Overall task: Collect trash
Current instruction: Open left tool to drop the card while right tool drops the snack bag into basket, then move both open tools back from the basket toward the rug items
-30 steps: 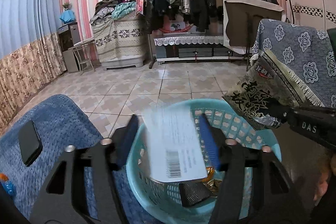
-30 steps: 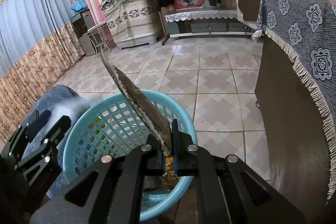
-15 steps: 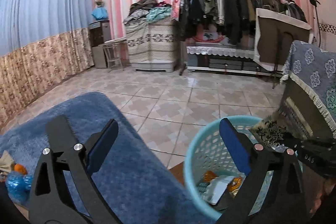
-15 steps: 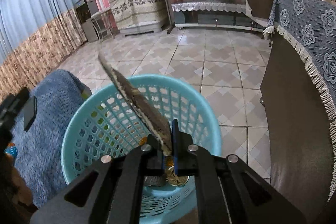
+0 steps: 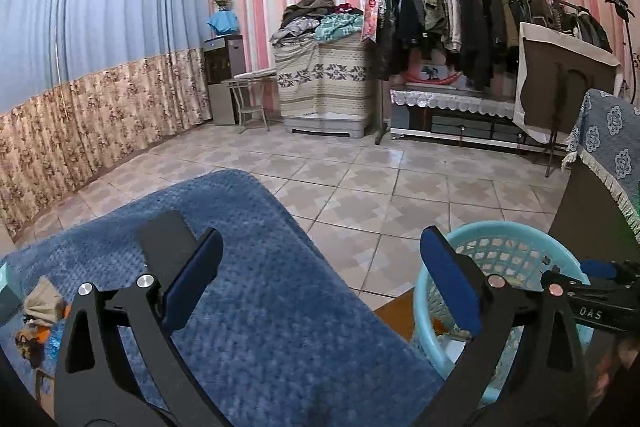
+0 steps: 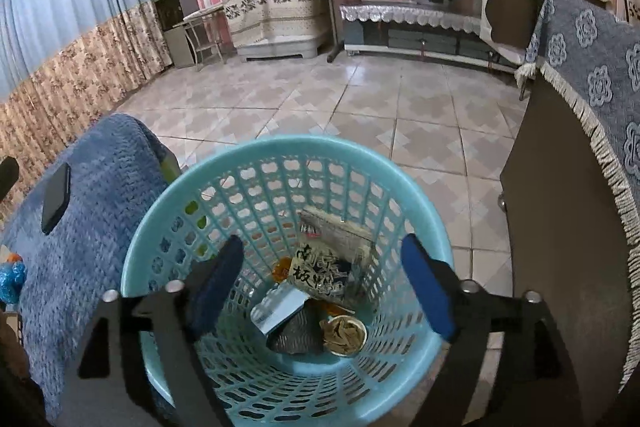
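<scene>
A light blue plastic basket [image 6: 280, 155] stands on the floor and holds several pieces of trash, among them a dark snack wrapper with white characters [image 6: 316, 271] and a white paper [image 6: 276, 311]. My right gripper [image 6: 320, 287] is open and empty right above the basket's mouth. My left gripper [image 5: 320, 275] is open and empty over the blue blanket [image 5: 260, 307], left of the basket [image 5: 516, 231]. More trash, an orange and brown wrapper [image 5: 40, 311], lies at the blanket's far left edge.
A black phone [image 6: 56, 197] lies on the blanket [image 6: 96, 187]. A dark cabinet under a blue flowered cloth [image 6: 592, 75] stands close to the basket's right. A blue crumpled bag [image 6: 10, 281] shows at the left edge. Tiled floor stretches beyond.
My right gripper opened and the dark wrapper dropped into the basket. My left gripper, having let the white paper fall in, swung left over the blanket.
</scene>
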Demonstrator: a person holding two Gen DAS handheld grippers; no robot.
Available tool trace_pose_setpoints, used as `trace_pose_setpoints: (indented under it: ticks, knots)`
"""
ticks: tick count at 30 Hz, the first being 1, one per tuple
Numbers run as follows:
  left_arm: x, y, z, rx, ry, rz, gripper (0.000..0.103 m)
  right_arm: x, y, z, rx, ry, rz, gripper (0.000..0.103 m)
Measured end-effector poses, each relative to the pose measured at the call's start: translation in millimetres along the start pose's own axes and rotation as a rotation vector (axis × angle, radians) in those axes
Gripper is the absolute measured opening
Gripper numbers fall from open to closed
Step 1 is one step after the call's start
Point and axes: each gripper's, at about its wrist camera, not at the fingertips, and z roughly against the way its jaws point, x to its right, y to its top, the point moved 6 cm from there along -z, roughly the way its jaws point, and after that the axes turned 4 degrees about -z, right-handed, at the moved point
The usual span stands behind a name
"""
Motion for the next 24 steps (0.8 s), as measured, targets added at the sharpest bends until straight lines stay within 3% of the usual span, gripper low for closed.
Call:
trace_pose_setpoints:
  ticks: [6,16,24]
  knots:
    - [-20,1,11,0.007,0.022,0.013,0.097,-2,6,6,0.037,-0.030,0.031,0.094]
    - [-49,-3,25,0.000,0.049,0.053,0.098,-13,16,22,0.104,-0.040,0.059,0.094]
    - [-87,-13,41,-0.003,0.093,0.089,0.097,-35,24,47,0.202,0.011,0.057,0.095]
